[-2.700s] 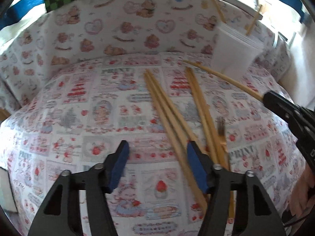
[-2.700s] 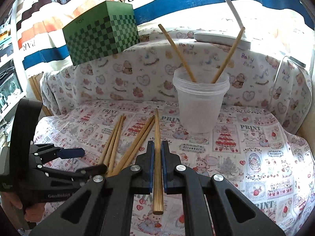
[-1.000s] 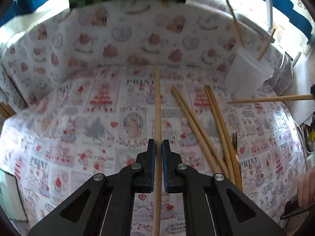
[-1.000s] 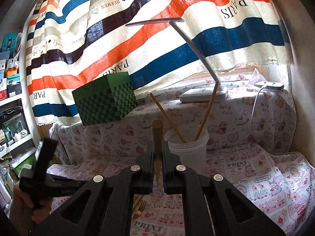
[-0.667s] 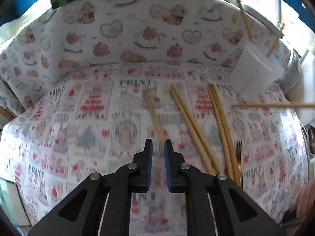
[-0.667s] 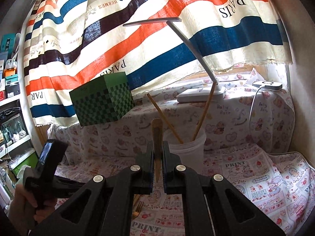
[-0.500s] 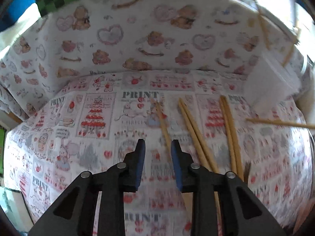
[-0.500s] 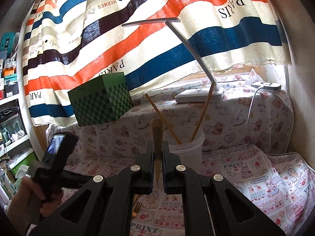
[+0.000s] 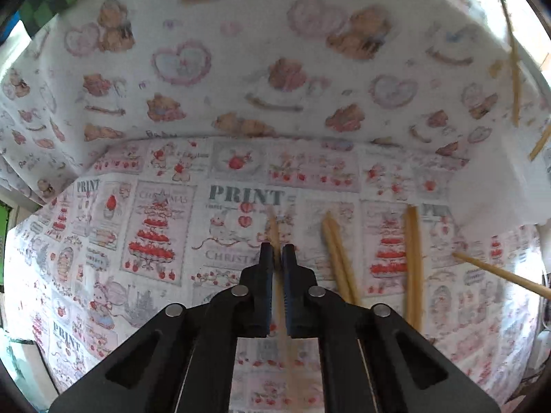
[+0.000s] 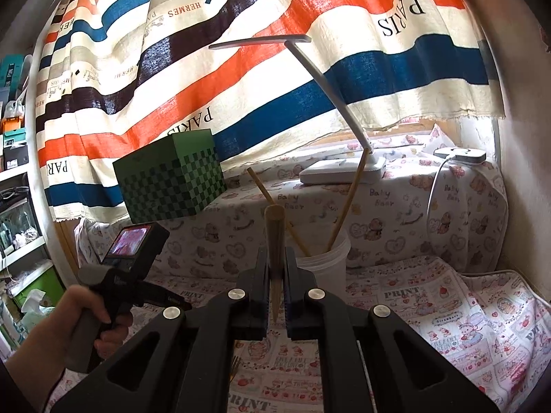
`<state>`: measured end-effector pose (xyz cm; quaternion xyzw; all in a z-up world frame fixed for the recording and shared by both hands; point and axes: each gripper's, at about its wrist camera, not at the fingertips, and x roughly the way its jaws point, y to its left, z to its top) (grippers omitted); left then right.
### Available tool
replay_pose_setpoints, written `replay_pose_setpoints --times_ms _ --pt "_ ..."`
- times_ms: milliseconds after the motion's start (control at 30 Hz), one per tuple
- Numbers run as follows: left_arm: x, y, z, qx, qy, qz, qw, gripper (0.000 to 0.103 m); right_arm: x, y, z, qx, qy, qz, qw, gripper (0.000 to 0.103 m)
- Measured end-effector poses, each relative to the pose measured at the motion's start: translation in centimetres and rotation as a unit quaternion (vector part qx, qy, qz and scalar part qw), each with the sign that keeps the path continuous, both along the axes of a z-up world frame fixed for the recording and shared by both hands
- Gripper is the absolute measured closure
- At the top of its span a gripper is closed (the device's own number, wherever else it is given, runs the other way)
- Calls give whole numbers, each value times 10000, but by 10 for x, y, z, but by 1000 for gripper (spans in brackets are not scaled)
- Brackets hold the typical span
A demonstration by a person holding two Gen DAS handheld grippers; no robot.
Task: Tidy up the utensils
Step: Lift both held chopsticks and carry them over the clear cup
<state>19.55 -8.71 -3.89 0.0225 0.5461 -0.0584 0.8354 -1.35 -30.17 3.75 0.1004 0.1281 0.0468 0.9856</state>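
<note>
**Left wrist view**
- Writing: the printed cloth (image 9: 165,227) on the surface reads "PRINT" and "CHRISTMAS". The picture is blurred.
- Surface: two loose pairs of chopsticks (image 9: 339,261) lie on the cloth to the right of the fingers. A white plastic cup (image 9: 499,192) stands at the far right.
- Jaws: the left gripper (image 9: 278,251) points steeply down. Its jaws have just been closing and stand almost together. One blurred chopstick (image 9: 273,223) runs in line with the slit between them. Whether the pads pinch it or it lies on the cloth beneath cannot be told.

**Right wrist view**
- Writing: the striped curtain (image 10: 241,69) reads "PARIS" and "HERMES". The cloth on the ledge reads "Baby Bear".
- Room: a green checked box (image 10: 168,179) and a white desk lamp (image 10: 330,79) stand on the ledge. Shelves (image 10: 17,172) are at the left.
- Cup: two chopsticks lean inside it, just beyond the fingers.
- Jaws: the right gripper (image 10: 275,275) is clamped on a held chopstick (image 10: 274,227), thick end away from the camera.
- A hand (image 10: 93,320) grips the left gripper's handle at lower left
</note>
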Motion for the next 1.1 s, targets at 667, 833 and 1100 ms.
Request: replay_pose_setpoints --times_ms 667,833,1100 --pt "-132 -14 204 -1159 -2865 -779 9479 99 1 -22 6 213 -80 -168 9996 95" --pt "-135 -26 216 -1150 -3272 -907 9335 99 -1 -37 18 498 -233 -201 9983 95" --pt "-135 -36 232 -1446 -3683 -1011 9128 99 -5 -59 74 877 -766 -319 9927 95"
